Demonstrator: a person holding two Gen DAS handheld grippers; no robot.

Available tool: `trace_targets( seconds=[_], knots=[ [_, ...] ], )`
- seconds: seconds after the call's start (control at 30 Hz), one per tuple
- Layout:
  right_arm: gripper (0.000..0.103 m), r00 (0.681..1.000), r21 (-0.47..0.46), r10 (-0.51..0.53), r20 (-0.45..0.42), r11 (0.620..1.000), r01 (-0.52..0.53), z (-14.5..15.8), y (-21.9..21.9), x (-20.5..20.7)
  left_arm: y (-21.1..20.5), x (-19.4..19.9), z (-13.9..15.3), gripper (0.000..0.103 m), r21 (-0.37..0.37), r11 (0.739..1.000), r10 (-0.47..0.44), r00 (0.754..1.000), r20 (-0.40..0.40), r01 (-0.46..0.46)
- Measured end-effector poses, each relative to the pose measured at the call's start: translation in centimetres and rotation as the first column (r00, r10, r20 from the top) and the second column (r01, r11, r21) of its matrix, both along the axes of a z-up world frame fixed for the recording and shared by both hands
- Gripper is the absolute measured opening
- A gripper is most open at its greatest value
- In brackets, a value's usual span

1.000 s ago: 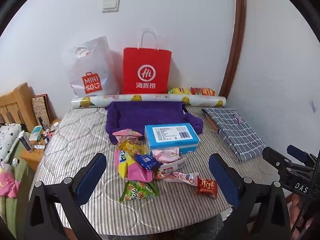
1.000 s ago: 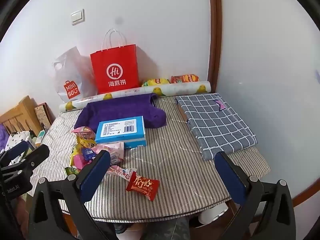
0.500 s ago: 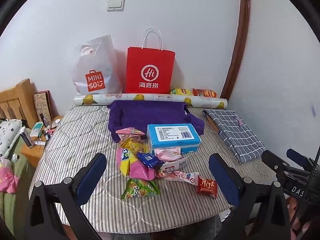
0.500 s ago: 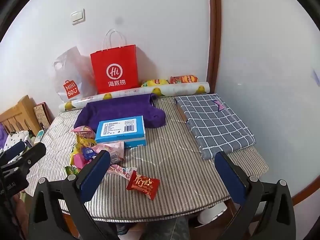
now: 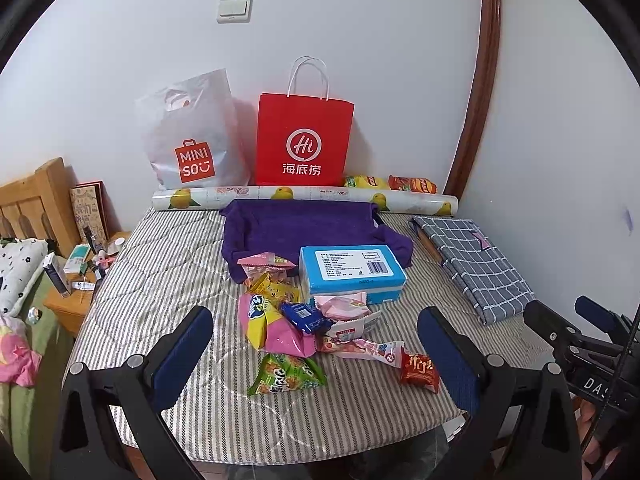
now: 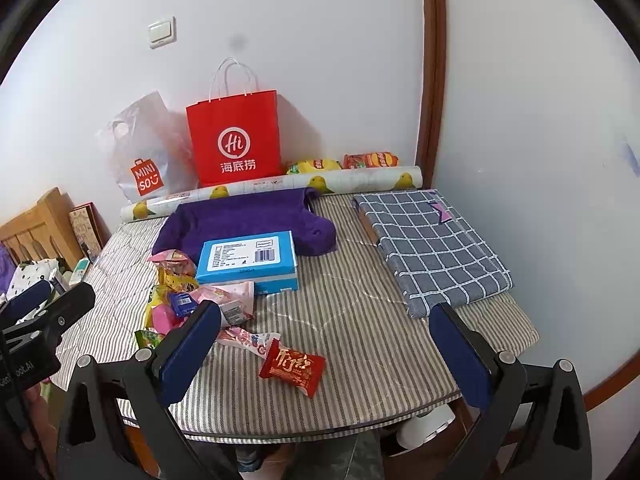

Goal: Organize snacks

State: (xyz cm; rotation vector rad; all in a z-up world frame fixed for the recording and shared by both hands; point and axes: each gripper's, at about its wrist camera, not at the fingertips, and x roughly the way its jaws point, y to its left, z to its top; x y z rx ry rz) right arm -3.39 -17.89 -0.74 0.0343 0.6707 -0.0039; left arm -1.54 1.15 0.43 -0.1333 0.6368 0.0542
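Left tongs [image 5: 316, 356] nearer snack pile [image 5: 296, 320]

The left claw [image 6: 192, 350] hides part of the snack pile [image 6: 180, 304].

Red paper bag [image 5: 304, 140], checked cloth [image 6: 432, 248]

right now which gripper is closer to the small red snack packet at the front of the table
Right, though not by much. The red packet lies between the right gripper fingers, toward the left one. It sits just inside the left gripper right finger.
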Motion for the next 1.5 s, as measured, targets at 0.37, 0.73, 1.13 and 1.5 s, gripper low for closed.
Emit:
trace_targets(
  seconds=[0.37,0.73,1.13,1.5],
  knots=[
    [0.103,1.0,0.002,0.0,0.004,1.0,0.0,-0.29,0.55,-0.35,-0.29,-0.36,-0.13,0.103,-0.003,1.0,0.003,1.0,-0.002,-0.003],
    [0.103,1.0,0.006,-0.001,0.01,1.0,0.001,-0.33,0.52,-0.62,-0.25,-0.54,-0.15,0.103,-0.003,1.0,0.0,1.0,0.0,0.0],
    [0.103,1.0,0.009,-0.001,0.01,1.0,0.001,-0.45,0.46,-0.76,-0.6,-0.64,0.05,0.103,0.004,1.0,-0.006,1.0,0.002,0.006],
    [0.103,1.0,0.009,-0.002,0.009,1.0,0.002,-0.51,0.48,-0.84,-0.81,-0.7,0.03,0.103,0.007,1.0,-0.009,1.0,0.002,0.009]
  ],
)
